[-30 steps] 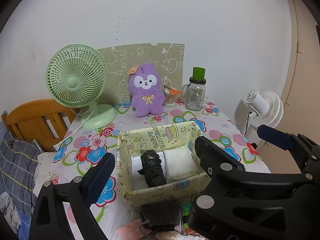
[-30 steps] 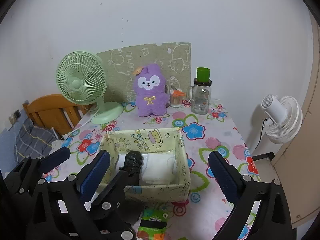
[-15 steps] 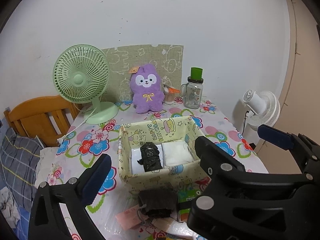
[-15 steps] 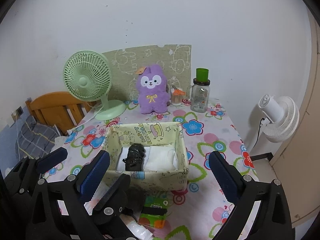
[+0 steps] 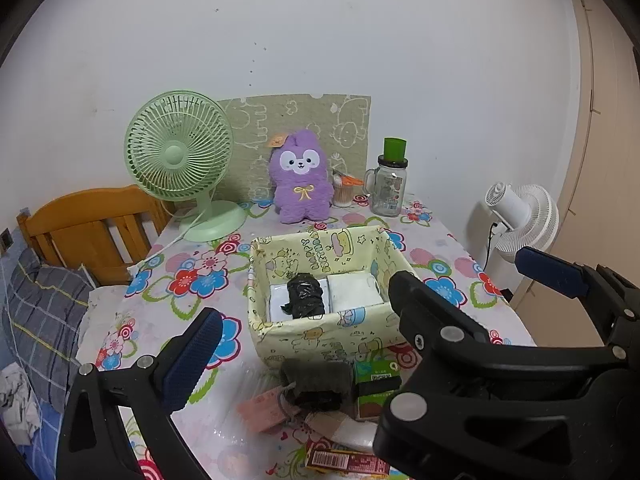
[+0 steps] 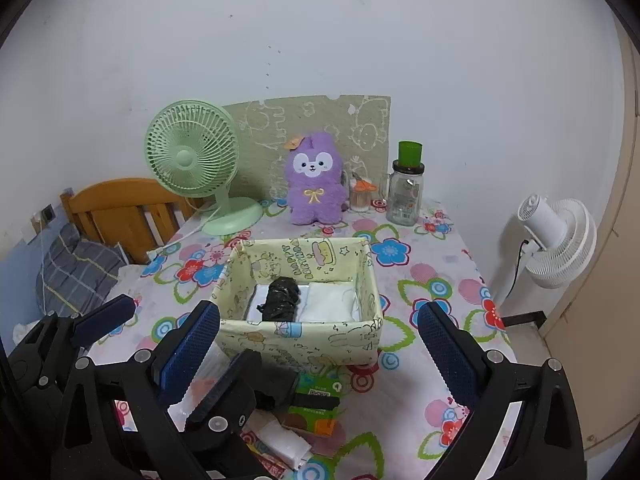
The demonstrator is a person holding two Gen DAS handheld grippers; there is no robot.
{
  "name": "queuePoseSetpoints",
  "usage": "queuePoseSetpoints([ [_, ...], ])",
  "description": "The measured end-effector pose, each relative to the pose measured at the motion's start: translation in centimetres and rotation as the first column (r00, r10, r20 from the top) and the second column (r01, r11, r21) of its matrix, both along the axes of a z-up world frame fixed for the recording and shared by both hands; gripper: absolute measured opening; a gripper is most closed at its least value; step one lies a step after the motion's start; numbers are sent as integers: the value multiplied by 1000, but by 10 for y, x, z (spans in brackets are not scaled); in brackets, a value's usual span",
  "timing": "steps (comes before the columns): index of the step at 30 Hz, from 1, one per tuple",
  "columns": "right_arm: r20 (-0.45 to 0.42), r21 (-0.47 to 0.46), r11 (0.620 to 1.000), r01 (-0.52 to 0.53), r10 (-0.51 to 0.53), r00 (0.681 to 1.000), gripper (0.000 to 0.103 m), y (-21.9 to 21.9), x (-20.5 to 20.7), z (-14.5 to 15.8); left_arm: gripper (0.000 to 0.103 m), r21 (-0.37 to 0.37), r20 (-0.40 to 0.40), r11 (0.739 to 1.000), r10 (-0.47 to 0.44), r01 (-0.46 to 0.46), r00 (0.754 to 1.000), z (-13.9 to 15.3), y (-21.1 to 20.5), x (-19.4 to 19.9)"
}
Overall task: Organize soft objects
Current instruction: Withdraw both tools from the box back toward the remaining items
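Both the left hand-held gripper point(image 5: 296, 332) and right hand-held gripper point(image 6: 320, 344) gape empty; the dark cloth roll point(image 5: 316, 384), lower centre, looks light and squashy, best pinched across its middle.

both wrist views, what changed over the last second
Both cameras pulled back from the yellow fabric box, so more of the near table clutter shows. The left gripper has just been opening, nothing between its jaws; the right gripper is open and empty. The black bundle and white pack stayed in the box.
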State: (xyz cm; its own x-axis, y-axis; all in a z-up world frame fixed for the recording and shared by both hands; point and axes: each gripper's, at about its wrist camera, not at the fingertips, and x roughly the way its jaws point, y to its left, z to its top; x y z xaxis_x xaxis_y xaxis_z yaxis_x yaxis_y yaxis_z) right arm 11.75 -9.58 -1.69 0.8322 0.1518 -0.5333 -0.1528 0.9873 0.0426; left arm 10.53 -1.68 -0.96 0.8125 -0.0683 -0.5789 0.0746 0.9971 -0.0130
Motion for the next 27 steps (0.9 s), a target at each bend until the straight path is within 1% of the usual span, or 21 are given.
queuePoseSetpoints([
  [6, -4, 6, 1000, -5, 5, 1000, 101, -2, -11, -4, 103, 5, -3, 1000, 4, -4, 1000, -4, -2, -11],
  [19, -7, 20, 1000, -15, 15, 1000, 101, -6, -33, -23, 103, 13, -2, 1000, 13, -13, 1000, -20, -5, -34],
  [27, -20, 15, 1000, -27, 27, 999, 101, -6, -41, -42, 103, 8, -24, 1000, 1, 0, 1000, -39, -7, -44],
])
